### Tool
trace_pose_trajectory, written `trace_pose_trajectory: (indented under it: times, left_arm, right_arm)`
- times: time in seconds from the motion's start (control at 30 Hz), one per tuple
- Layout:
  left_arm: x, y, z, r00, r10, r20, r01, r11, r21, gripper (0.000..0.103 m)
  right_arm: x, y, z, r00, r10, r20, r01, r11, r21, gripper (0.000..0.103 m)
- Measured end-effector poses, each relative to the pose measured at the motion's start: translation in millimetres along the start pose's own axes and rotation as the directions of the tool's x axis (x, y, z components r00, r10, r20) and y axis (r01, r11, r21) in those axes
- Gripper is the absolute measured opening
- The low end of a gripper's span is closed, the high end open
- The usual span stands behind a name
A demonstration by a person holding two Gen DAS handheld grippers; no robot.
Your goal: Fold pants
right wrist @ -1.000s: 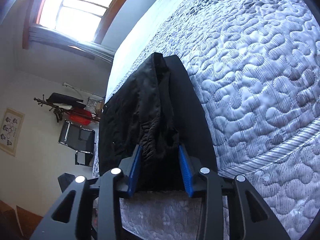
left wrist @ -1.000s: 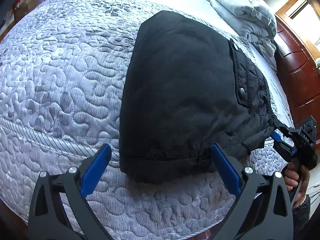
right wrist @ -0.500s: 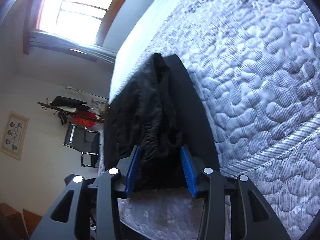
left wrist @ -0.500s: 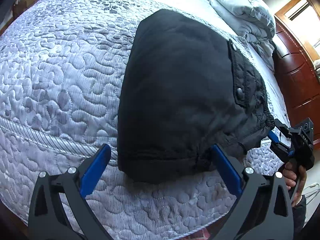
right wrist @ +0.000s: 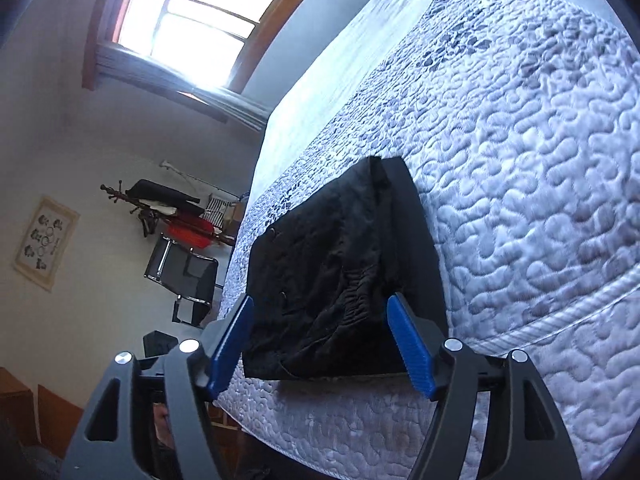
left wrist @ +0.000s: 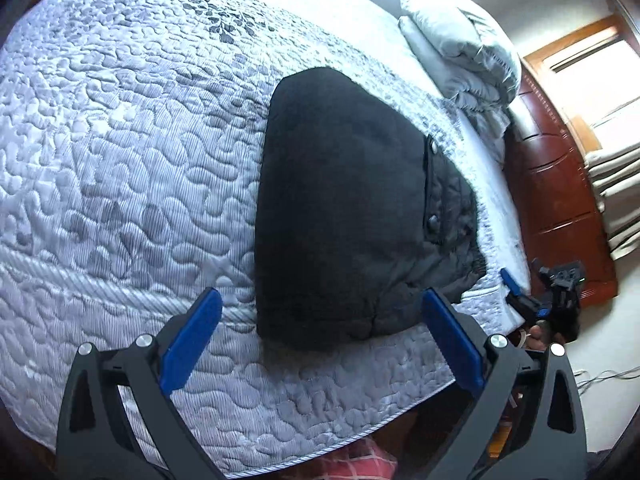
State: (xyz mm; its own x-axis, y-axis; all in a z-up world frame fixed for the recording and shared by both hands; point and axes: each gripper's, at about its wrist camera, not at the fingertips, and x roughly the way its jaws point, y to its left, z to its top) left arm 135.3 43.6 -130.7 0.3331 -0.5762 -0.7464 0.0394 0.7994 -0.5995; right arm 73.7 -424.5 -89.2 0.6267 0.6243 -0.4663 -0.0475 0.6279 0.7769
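The folded black pants (left wrist: 340,208) lay near the mattress (left wrist: 120,152) edge — the right gripper (right wrist: 320,344) had just been opening, jaws apart, waistband between but unpressed. The left gripper (left wrist: 320,340) hung wide open, empty, just short of them. Pillows (left wrist: 460,40) beyond; window (right wrist: 200,20), chair (right wrist: 180,276).

Left wrist view: from just off the near edge of the quilted mattress (left wrist: 120,152), angled steeply down past its own blue pads, close over the folded black pants (left wrist: 340,208). Right wrist view: from the mattress corner beside the pants' gathered waistband, rolled sideways, tilted shallowly along the bed toward the window (right wrist: 200,28). Shared by both: the pants, the quilted top, the pillow (left wrist: 460,40) at the far end.
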Motion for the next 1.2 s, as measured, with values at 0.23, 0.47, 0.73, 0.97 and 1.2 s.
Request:
trace_pose_trajectory:
  times: [0.23, 0.47, 0.73, 0.97, 1.2]
  left_arm:
    - [20, 27, 29, 0.97, -0.232, -0.077, 0.22, 0.966, -0.133, 0.1]
    - [48, 52, 51, 0.936, -0.329, -0.122, 0.3, 0.93, -0.211, 0.1]
    - [83, 61, 65, 0.899, -0.382, -0.213, 0.344, 0.918, -0.195, 0.1]
    - [111, 57, 73, 0.87, -0.42, -0.257, 0.379, 0.905, -0.195, 0.1]
    - [122, 45, 77, 0.864, -0.378, -0.333, 0.352, 0.926, -0.139, 0.1]
  right_arm:
    - [3, -7, 19, 0.999, 0.025, -0.048, -0.026, 0.999, -0.027, 0.077]
    - [27, -25, 32, 0.991, 0.061, -0.122, -0.061, 0.998, 0.004, 0.077]
    - [46, -60, 46, 0.977, 0.135, -0.167, -0.123, 0.989, 0.083, 0.08]
    - [57, -80, 53, 0.967, 0.151, -0.204, -0.131, 0.985, 0.11, 0.082]
    - [73, -81, 51, 0.951, 0.163, -0.264, -0.146, 0.986, 0.082, 0.088]
